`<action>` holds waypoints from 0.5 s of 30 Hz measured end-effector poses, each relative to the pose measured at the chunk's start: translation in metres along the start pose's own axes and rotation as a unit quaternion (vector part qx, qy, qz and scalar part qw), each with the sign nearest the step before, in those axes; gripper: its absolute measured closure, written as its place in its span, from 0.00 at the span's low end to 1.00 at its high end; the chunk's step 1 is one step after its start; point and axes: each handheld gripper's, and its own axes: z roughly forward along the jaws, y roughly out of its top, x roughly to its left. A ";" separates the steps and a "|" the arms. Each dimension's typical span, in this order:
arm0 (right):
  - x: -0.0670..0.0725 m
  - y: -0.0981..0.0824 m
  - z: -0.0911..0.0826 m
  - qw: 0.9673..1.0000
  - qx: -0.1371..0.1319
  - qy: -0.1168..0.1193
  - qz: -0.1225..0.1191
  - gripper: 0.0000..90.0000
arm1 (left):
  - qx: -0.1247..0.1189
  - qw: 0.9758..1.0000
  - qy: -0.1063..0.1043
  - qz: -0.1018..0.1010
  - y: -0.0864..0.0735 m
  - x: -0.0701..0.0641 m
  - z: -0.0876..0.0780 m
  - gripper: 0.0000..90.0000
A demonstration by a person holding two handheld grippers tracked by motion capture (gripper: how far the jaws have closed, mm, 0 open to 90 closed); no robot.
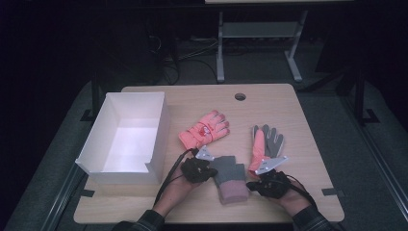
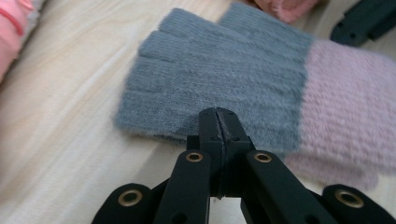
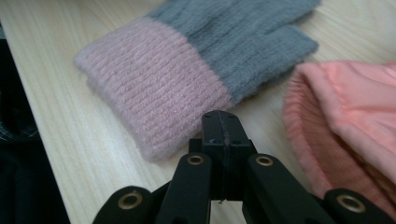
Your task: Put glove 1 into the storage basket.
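Near the front edge of the desk (image 1: 144, 211), between our two hands, lies the knit glove (image 1: 229, 177): a soft, fuzzy grey body with stubby fingers and a ribbed pale pink cuff that points toward us. We hold the left gripper (image 1: 198, 169) at the glove's left side; in the left gripper view its black jaws stand pressed together with nothing between them, their tips right at the grey edge (image 2: 205, 88), though we cannot tell whether they touch the wool. We hold the right gripper (image 1: 269, 183) just right of the cuff, jaws likewise together and empty, their tips just off the ribbed pink corner (image 3: 149, 84).

Beside the knit glove to the right, a salmon padded glove (image 1: 262, 144) lies with a smooth grey palm side showing; its ribbed cuff (image 3: 303, 126) shows in the right gripper view. Its mate (image 1: 204, 129) lies toward the desk's middle, fingers spread toward the back edge. At the left edge sits a white box (image 1: 159, 125), rectangular, open-topped, with plain stiff walls. The desk is pale wood grain with a round hole (image 1: 240, 96) near its back edge.
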 end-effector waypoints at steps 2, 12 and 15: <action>0.001 0.001 0.001 1.000 -0.001 0.002 -0.001 1.00 | 0.007 1.000 0.001 0.005 0.001 0.004 0.000 0.99; 0.015 0.011 0.013 1.000 0.000 0.025 -0.017 1.00 | -0.003 1.000 0.010 -0.015 0.005 0.017 0.000 0.99; 0.019 0.014 0.017 0.999 -0.001 0.029 -0.024 1.00 | -0.002 1.000 0.009 -0.016 0.006 0.020 0.000 0.99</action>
